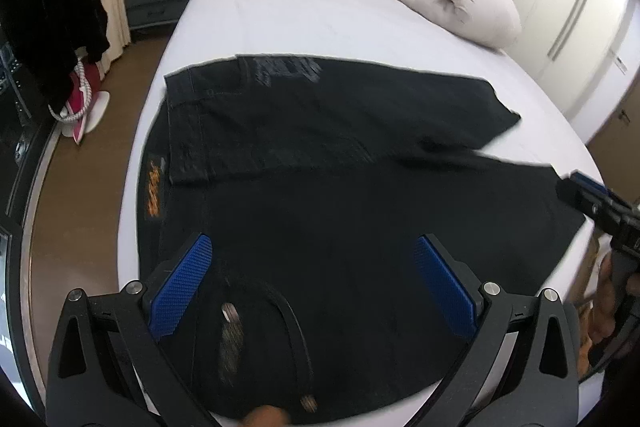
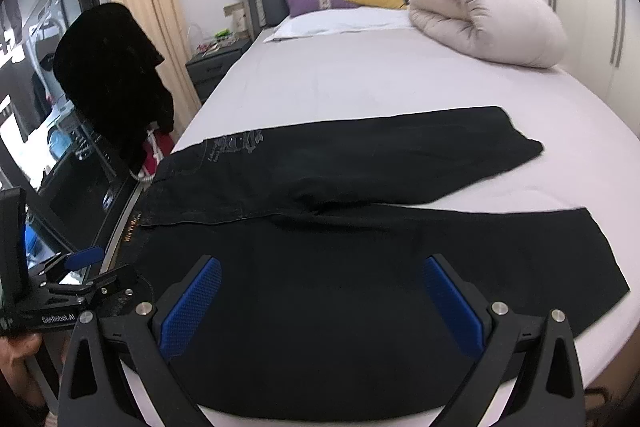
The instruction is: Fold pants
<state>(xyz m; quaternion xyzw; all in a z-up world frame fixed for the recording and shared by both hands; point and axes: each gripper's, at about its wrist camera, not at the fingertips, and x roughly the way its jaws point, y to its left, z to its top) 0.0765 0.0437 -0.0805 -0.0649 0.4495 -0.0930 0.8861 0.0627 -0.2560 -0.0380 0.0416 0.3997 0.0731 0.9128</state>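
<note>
Black pants [image 2: 360, 227] lie spread across the bed [image 2: 360, 79] near its foot edge. The left gripper [image 1: 312, 279] and right gripper [image 2: 320, 291] hover above them, fingers wide apart, holding nothing.

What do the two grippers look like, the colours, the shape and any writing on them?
Both are alike: the left gripper and right gripper have matte black angular arms with triangular cut-outs and round silver bolt heads at the joints. Each finger carries a flat blue pad with a fine dotted grip texture. The right wrist view shows white lettering reading GenRobot.AI on the left gripper's body. No cables show.
</note>
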